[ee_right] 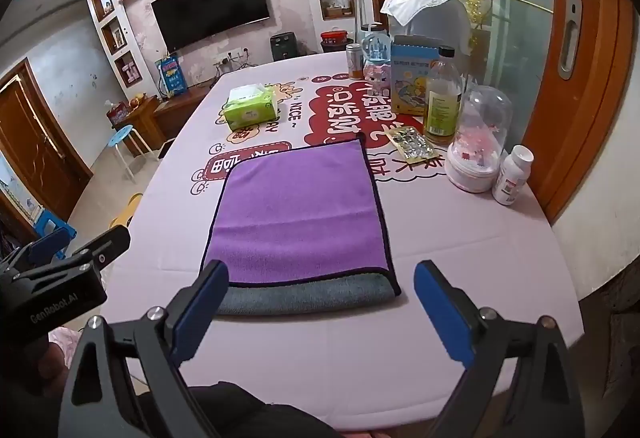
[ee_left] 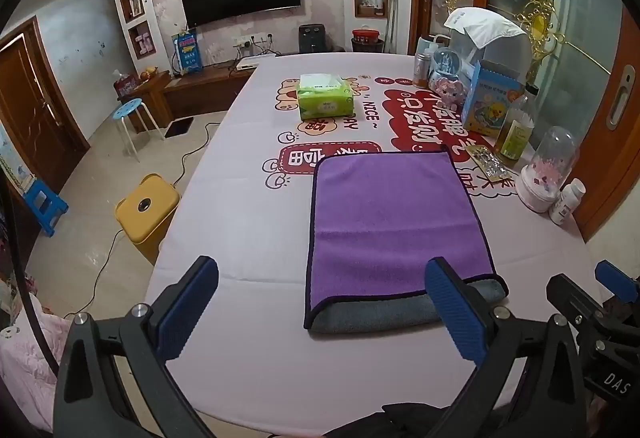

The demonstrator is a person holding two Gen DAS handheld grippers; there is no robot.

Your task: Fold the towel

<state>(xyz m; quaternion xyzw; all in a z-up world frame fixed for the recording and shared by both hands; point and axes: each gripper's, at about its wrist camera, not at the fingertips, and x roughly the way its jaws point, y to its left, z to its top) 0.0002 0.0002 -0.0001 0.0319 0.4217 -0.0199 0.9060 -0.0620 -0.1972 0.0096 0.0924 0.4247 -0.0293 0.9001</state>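
Note:
A purple towel (ee_left: 394, 216) with a dark hem lies folded flat on the pink printed tablecloth (ee_left: 248, 222); its grey underside shows along the near edge (ee_left: 376, 312). It also shows in the right wrist view (ee_right: 298, 216). My left gripper (ee_left: 322, 302) is open and empty, hovering just short of the towel's near edge, its right finger (ee_left: 456, 308) over the near right corner. My right gripper (ee_right: 320, 302) is open and empty in front of the near edge. The left gripper's body (ee_right: 52, 286) shows at left in the right wrist view.
A green tissue pack (ee_left: 324, 98) lies beyond the towel. Bottles, a glass dome (ee_right: 480, 142), a blue box (ee_left: 494, 102) and a white pill bottle (ee_right: 512, 174) crowd the table's right side. A yellow stool (ee_left: 146, 214) stands left of the table.

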